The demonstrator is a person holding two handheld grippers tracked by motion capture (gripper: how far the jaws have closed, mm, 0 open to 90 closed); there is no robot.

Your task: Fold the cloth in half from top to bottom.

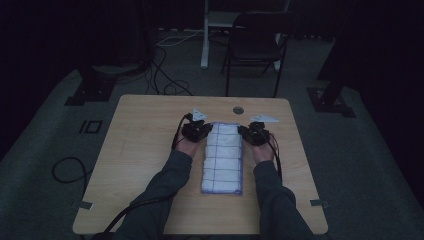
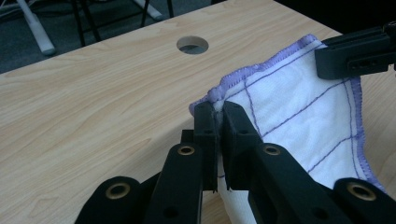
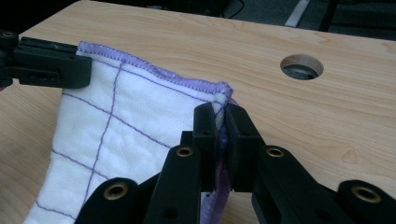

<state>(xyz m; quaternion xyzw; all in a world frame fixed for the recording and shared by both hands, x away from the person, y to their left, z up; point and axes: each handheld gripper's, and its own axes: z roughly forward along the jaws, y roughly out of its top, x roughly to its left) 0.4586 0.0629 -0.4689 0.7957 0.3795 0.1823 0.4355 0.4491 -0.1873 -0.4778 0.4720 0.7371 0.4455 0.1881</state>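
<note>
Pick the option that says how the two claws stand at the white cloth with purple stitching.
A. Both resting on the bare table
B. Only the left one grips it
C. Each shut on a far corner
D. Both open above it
C: the left claw and the right claw each pinch a far corner of the cloth between closed jaws.

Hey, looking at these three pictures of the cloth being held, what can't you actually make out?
- Cloth layers: the high view is too dim and small to count the folds.
- Cloth's near end: cut off by the bottom edge and the jaws in the left gripper view.
- Left gripper and right gripper: each pinched cloth corner is hidden between the shut jaws.
- Table hole: too dark in the high view to see inside.
</note>
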